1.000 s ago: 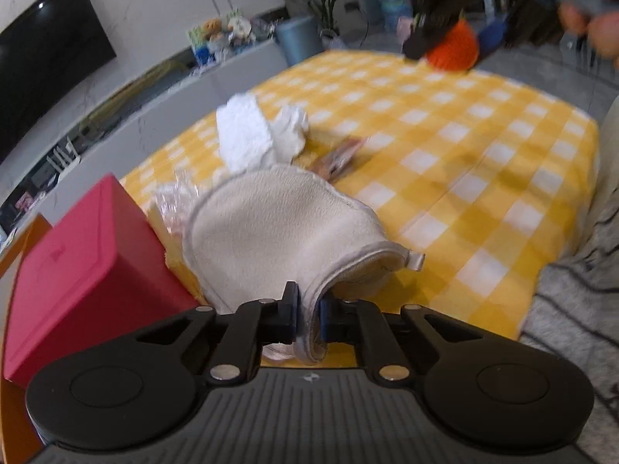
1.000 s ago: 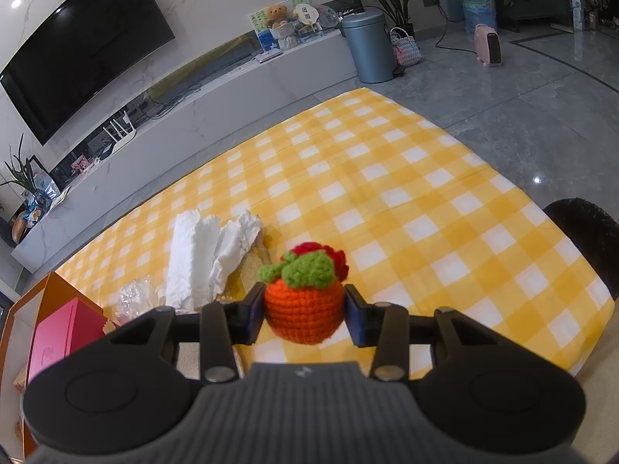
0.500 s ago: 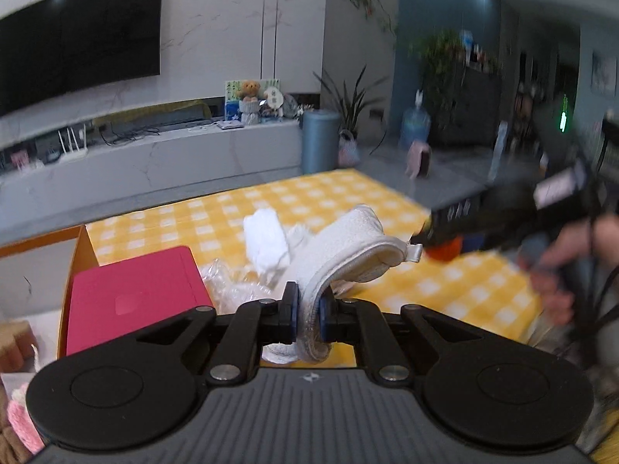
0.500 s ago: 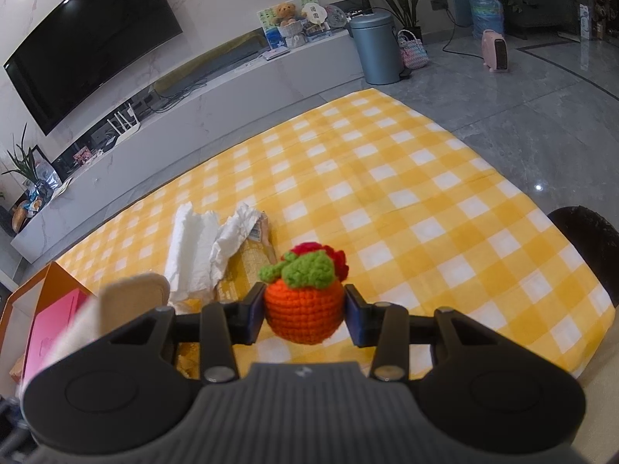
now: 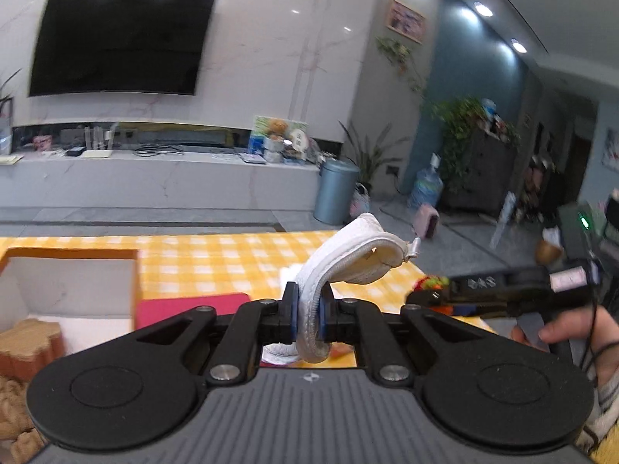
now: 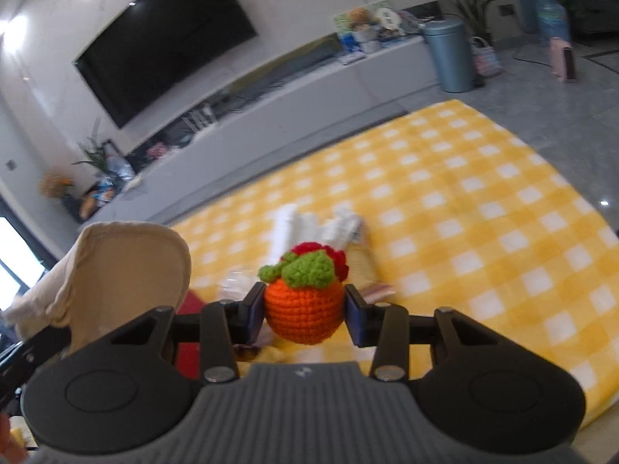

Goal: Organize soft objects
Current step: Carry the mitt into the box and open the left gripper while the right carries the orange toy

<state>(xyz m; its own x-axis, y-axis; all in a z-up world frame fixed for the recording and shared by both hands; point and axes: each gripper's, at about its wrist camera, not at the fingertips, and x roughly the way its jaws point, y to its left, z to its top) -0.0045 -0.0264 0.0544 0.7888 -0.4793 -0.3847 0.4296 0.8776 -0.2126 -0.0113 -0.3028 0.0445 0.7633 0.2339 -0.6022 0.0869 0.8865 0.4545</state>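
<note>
Box point(image 5: 69, 274), orange-walled, sat at far left beside the red lid point(image 5: 185, 307). My left gripper point(image 5: 307, 309) had its jaws pinched on the cream pouch point(image 5: 348, 259), raised clear of the yellow checked cloth point(image 5: 216, 259). My right gripper point(image 6: 305, 309) clamped the crocheted orange fruit point(image 6: 303, 305) from both sides, above the same cloth point(image 6: 483, 212).

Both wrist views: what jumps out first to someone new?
In the right wrist view, the orange crochet fruit with its green and red top, clamped in the right gripper above the yellow checked cloth. In the left wrist view, the cream zip pouch, pinched by its edge in the left gripper and arching up and right. Behind both, a big dark TV on the marble wall.
</note>
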